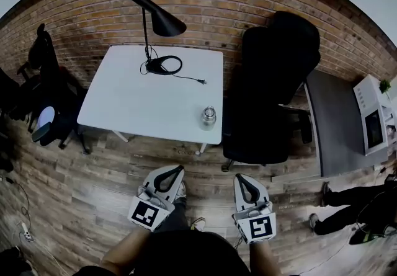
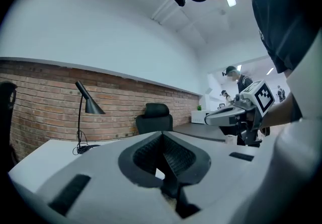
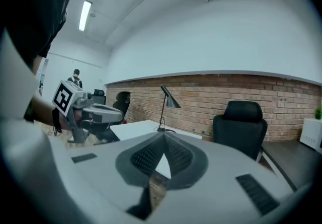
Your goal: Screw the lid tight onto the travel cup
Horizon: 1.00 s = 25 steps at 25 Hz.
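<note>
The travel cup (image 1: 208, 116) stands upright, its long axis vertical, near the front right corner of the white table (image 1: 124, 107). It is well apart from the black desk lamp (image 1: 158, 20) and its cord (image 1: 189, 78) at the table's back. A black office chair (image 1: 273, 95) stands just beside that corner, and you hold your left gripper (image 1: 178, 170) and right gripper (image 1: 239, 177) side by side over the wooden floor (image 1: 74, 188), short of the table, each with jaws pressed together on nothing.
</note>
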Available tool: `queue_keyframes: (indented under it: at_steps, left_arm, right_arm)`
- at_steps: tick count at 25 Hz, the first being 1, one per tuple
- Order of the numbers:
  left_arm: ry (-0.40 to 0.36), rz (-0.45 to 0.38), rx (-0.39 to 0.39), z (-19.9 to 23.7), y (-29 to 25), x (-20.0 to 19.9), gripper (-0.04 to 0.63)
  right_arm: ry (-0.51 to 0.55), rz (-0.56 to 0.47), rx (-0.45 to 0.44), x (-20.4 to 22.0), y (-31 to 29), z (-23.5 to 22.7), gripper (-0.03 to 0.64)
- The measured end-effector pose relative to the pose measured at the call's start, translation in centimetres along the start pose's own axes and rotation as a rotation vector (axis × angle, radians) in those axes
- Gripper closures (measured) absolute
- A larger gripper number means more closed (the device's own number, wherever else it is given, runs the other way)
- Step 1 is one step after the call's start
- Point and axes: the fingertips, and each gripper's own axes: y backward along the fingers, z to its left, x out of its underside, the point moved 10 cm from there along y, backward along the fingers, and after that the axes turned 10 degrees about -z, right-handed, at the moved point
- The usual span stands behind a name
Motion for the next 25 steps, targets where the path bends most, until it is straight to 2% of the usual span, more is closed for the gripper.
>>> queue_keyframes:
  at_steps: [7, 12, 16, 20, 25]
  left_arm:
    - [0.034, 0.006, -0.021, 8.4, -4.1, 1.1, 0.571]
    - [0.091, 0.019, 0.021, 12.7, -6.1, 2.5, 0.571]
    - [0.132, 0.025, 0.063, 14.8, -7.6, 3.8, 0.571]
    - [0.080, -0.006, 0.094, 15.4, -9.0, 3.6, 0.571]
    - [0.075, -0.028, 0.094, 15.9, -10.3, 3.2, 0.571]
  right_arm:
    - [0.006, 0.024, -0.022, 0.3, -8.8, -1.0, 0.604]
    - [0.033, 0.061, 0.004, -0.4, -13.3, -1.1, 0.604]
    - [0.049, 0.074, 0.057, -1.3, -15.5, -1.3, 0.604]
    - [0.069, 0.090, 0.081, -1.9, -16.2, -1.6, 0.604]
    - [0.080, 0.091, 0.088, -2.2, -16.9, -2.2, 0.603]
